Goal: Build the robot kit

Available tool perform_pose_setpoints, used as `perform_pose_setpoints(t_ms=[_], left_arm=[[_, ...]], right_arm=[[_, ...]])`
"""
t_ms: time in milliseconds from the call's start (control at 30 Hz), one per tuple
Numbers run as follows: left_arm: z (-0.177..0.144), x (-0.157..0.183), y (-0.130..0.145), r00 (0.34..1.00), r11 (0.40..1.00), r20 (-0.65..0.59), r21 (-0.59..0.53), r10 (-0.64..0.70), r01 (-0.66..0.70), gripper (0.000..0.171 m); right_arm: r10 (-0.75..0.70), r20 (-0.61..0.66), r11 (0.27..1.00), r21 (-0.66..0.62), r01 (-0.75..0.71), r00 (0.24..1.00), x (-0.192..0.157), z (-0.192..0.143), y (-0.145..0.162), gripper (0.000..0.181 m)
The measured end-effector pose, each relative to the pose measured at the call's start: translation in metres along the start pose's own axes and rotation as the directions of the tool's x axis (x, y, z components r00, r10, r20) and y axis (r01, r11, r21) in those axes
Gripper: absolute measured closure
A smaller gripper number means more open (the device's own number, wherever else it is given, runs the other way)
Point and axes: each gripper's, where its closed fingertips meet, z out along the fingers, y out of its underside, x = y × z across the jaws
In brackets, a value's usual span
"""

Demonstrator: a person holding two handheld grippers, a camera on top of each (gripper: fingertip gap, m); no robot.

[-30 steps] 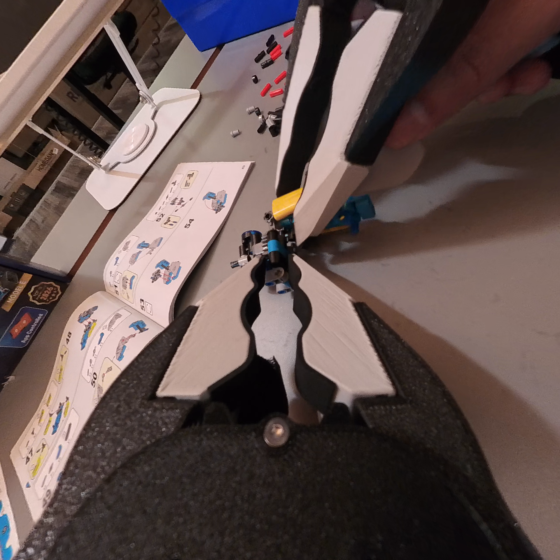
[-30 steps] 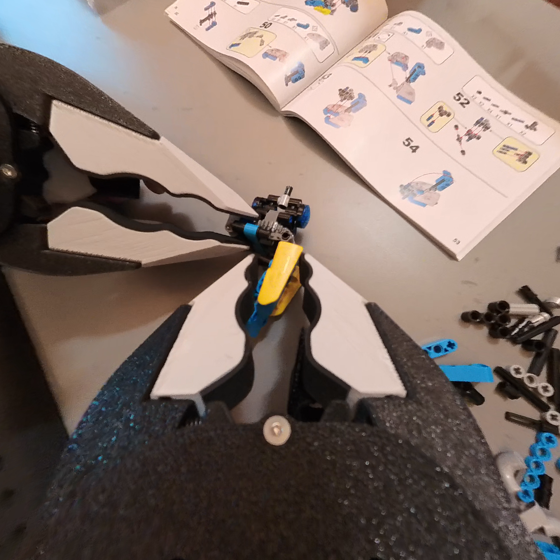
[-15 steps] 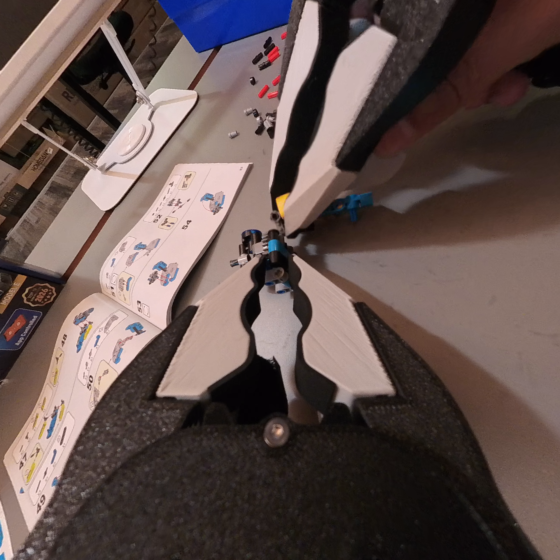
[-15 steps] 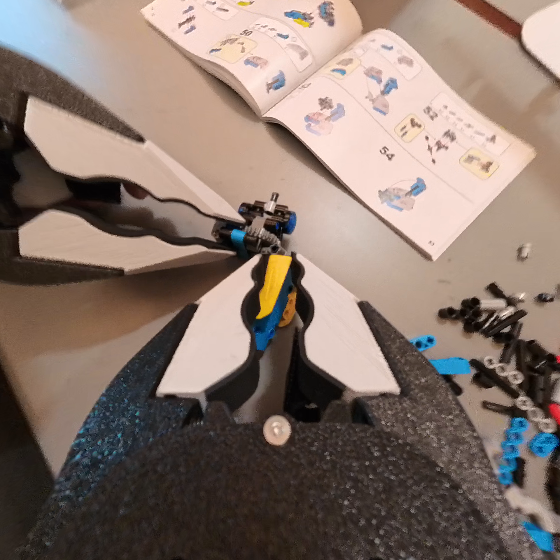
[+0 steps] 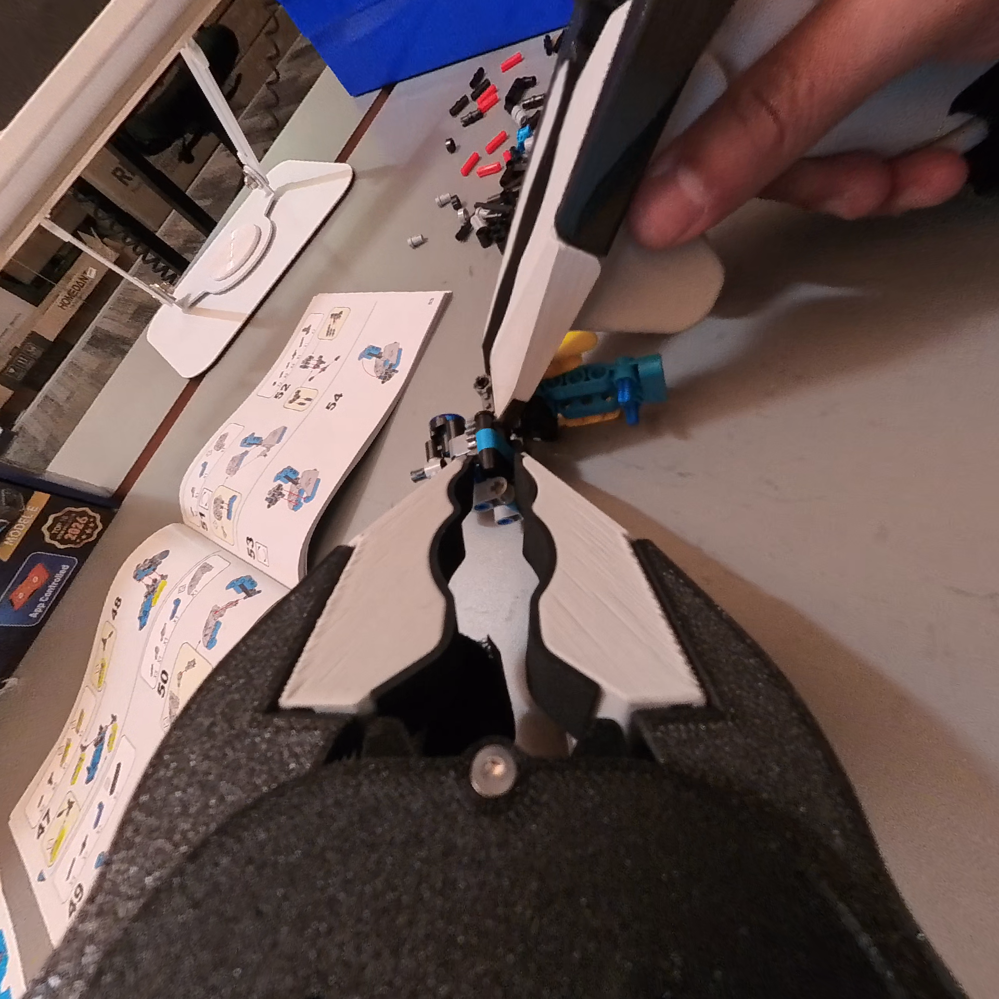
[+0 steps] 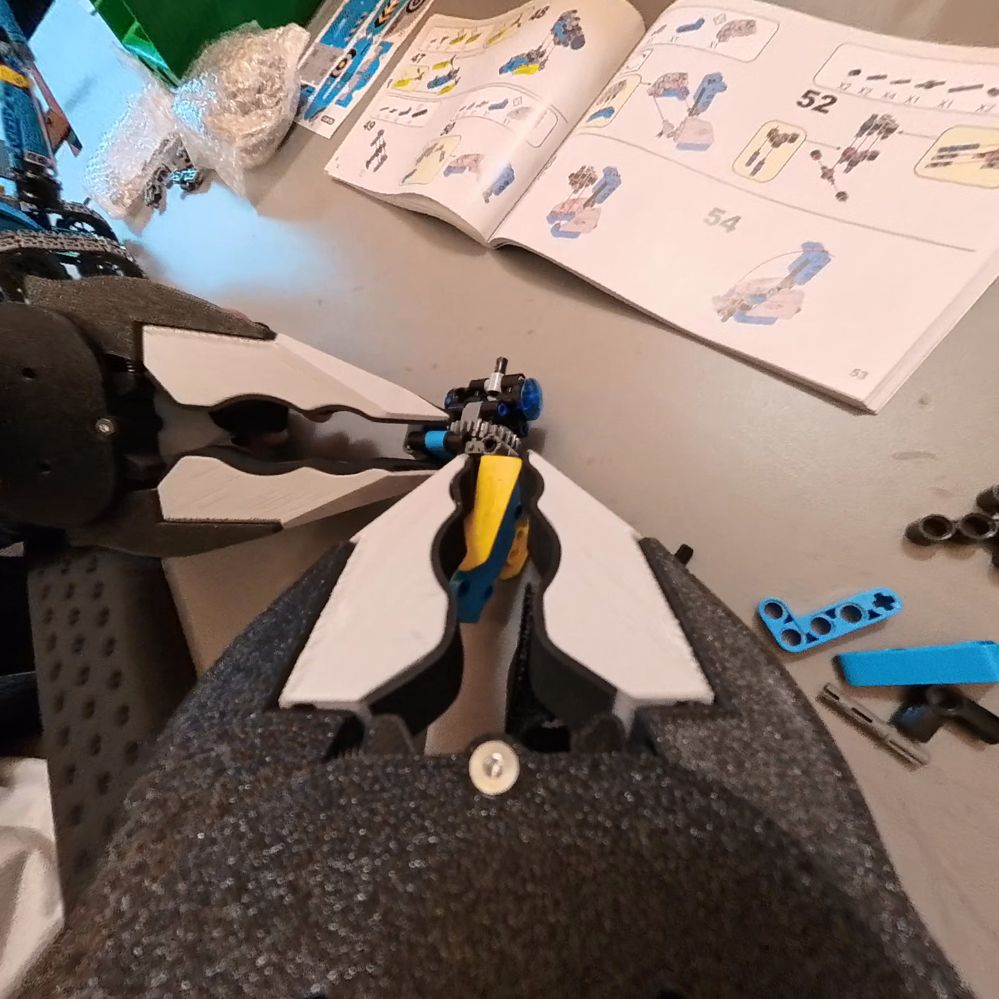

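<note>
My left gripper [image 5: 491, 459] is shut on a small black, grey and blue brick assembly [image 5: 473, 440] with gears, held just above the grey table [image 5: 811, 540]. My right gripper [image 6: 494, 459] is shut on a yellow and teal brick piece [image 6: 489, 519]. Its tips meet the assembly [image 6: 486, 416] at right angles to the left gripper [image 6: 438, 438]. In the left wrist view the right gripper [image 5: 500, 405] comes down from above, held by a hand [image 5: 784, 119], with the yellow and teal piece [image 5: 594, 384] behind its tips.
An open instruction booklet [image 5: 302, 432] [image 6: 703, 189] lies left of the grippers. Loose black, red and grey pins [image 5: 486, 162] lie beyond. A white stand base [image 5: 243, 259], a blue bin [image 5: 421, 38], blue beams [image 6: 832, 616] and crumpled plastic bags [image 6: 238, 102] also lie about.
The right gripper has tilted and shifted, pressing its yellow and teal piece closer to the assembly. The left gripper has held nearly still.
</note>
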Motion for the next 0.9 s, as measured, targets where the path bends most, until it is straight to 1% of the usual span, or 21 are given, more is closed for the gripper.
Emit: perform_pose_setpoints(t_ms=[100, 133, 200, 267, 300, 367, 467, 567, 633, 733, 900], left_arm=[[0.0, 0.0, 0.0, 1.0, 1.0, -0.008, 0.002, -0.001, 0.001, 0.157], [-0.001, 0.001, -0.001, 1.0, 1.0, -0.011, 0.007, 0.005, -0.005, 0.157], [-0.001, 0.002, -0.001, 1.0, 1.0, -0.01, 0.011, 0.021, -0.021, 0.157], [-0.001, 0.004, -0.002, 0.999, 0.999, -0.009, 0.015, 0.041, -0.041, 0.157], [-0.001, 0.004, -0.002, 0.999, 0.999, -0.007, 0.015, 0.048, -0.047, 0.157], [-0.001, 0.003, -0.002, 0.999, 0.999, -0.007, 0.012, 0.041, -0.041, 0.157], [-0.001, 0.002, -0.001, 1.0, 1.0, -0.011, 0.008, 0.024, -0.024, 0.157], [0.0, 0.003, -0.002, 1.0, 1.0, -0.007, 0.007, 0.027, -0.027, 0.157], [0.0, 0.003, -0.002, 0.999, 0.999, -0.013, 0.013, 0.034, -0.034, 0.157], [-0.001, 0.004, -0.003, 0.997, 0.997, -0.02, 0.027, 0.071, -0.071, 0.158], [-0.001, 0.005, -0.004, 0.997, 0.997, -0.023, 0.028, 0.073, -0.072, 0.158]], right_arm=[[0.019, 0.021, 1.0, 0.002, -0.019, 1.0, -0.002, 0.0, 0.0, 0.166], [-0.009, 0.031, 1.0, -0.005, 0.009, 0.999, -0.004, 0.0, 0.001, 0.162], [-0.065, 0.057, 0.997, -0.032, 0.067, 0.996, -0.012, -0.001, 0.003, 0.146], [-0.089, 0.055, 0.995, -0.042, 0.091, 0.994, -0.012, -0.003, 0.005, 0.144], [-0.098, 0.057, 0.994, -0.043, 0.1, 0.994, -0.012, -0.004, 0.005, 0.145], [-0.149, 0.034, 0.986, -0.067, 0.151, 0.988, -0.007, -0.005, 0.01, 0.155], [-0.125, 0.03, 0.99, -0.06, 0.126, 0.992, -0.007, -0.004, 0.01, 0.155], [-0.164, 0.017, 0.983, -0.075, 0.165, 0.986, -0.008, -0.003, 0.012, 0.154], [-0.243, -0.015, 0.966, -0.099, 0.241, 0.97, -0.01, 0.0, 0.014, 0.148], [-0.409, -0.094, 0.908, -0.145, 0.394, 0.908, -0.008, 0.001, 0.015, 0.148], [-0.465, -0.118, 0.879, -0.179, 0.442, 0.877, -0.008, -0.001, 0.015, 0.15]])
